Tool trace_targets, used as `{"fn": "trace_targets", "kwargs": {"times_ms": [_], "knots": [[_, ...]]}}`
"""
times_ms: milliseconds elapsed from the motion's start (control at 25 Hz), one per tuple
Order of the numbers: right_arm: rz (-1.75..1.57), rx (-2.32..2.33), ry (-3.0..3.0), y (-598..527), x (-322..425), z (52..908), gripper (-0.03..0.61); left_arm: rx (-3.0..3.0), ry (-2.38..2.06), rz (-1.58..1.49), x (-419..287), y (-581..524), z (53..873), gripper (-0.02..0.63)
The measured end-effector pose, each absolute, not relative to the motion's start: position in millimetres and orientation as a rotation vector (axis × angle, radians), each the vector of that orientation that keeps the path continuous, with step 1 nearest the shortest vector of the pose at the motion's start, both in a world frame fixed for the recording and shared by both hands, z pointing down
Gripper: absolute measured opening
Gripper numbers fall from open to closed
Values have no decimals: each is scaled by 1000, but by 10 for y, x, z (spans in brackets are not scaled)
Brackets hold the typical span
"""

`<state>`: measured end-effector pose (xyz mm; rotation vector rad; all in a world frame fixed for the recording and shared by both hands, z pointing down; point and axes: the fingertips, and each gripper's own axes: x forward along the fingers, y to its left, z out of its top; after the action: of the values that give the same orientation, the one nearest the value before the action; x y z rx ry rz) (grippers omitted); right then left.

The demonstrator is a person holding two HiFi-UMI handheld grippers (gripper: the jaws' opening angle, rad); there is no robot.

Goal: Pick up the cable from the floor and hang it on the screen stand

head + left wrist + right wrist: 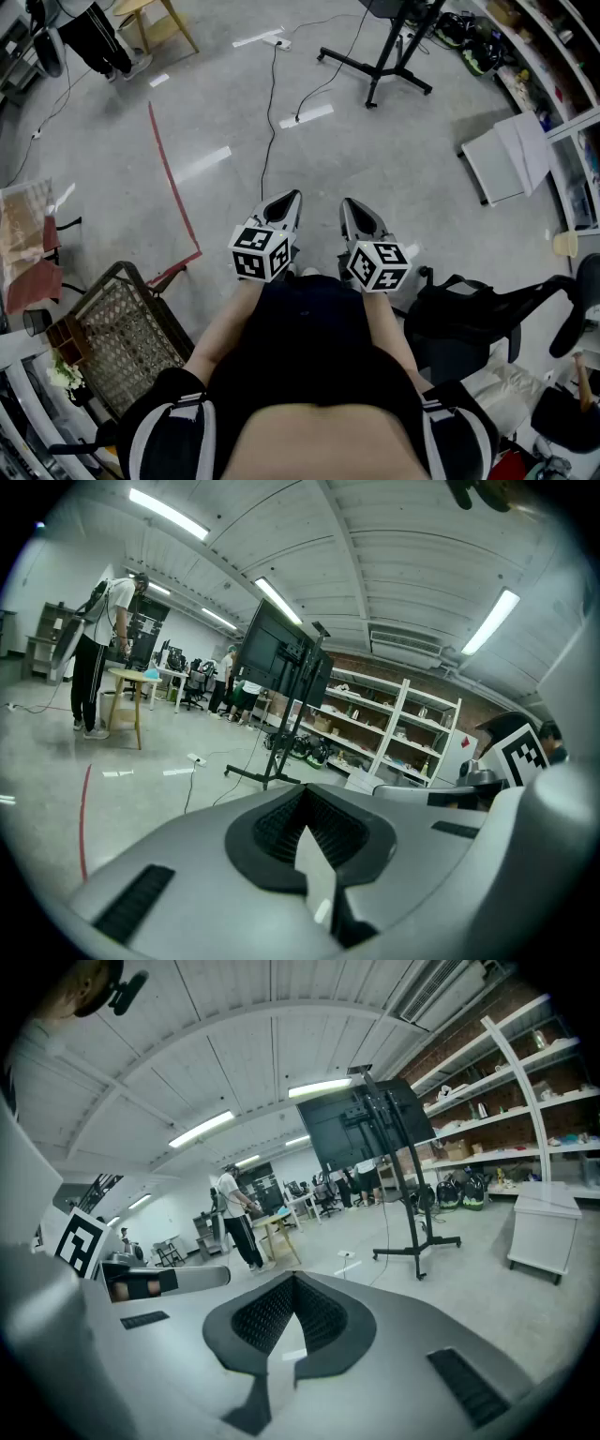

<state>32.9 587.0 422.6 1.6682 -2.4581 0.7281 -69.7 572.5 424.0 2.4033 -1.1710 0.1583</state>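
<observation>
Workshop hall around me: grey floor, white ceiling, open shelving.

The grey concrete floor [412,187] under me carries white tape strips [307,115] and a long red line [169,169]. Far right, white shelves [398,719] run along a brick wall [450,1054], with a low white cabinet [544,1232] before them. Far left stands a wooden table [125,675] with a person [94,667] beside it. Near left sits a wire basket [127,333], near right a black office chair [478,309]. Long tube lights [278,599] cross the panelled ceiling [394,564].
</observation>
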Motion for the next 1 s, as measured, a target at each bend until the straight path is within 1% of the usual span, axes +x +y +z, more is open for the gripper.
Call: {"fn": "trace_targets", "kwargs": {"times_ms": [280, 680, 1000], "knots": [[709, 1621, -2477, 5918, 395, 4261, 20, 2387, -1196, 152, -583, 5724, 4276, 3], [698, 1622, -2561, 5986, 679, 4270, 21, 2367, -1247, 150, -336, 5850, 4374, 3], [675, 1609, -2554, 5838, 794, 4309, 21, 2373, -1253, 147, -200, 5696, 4364, 3]]}}
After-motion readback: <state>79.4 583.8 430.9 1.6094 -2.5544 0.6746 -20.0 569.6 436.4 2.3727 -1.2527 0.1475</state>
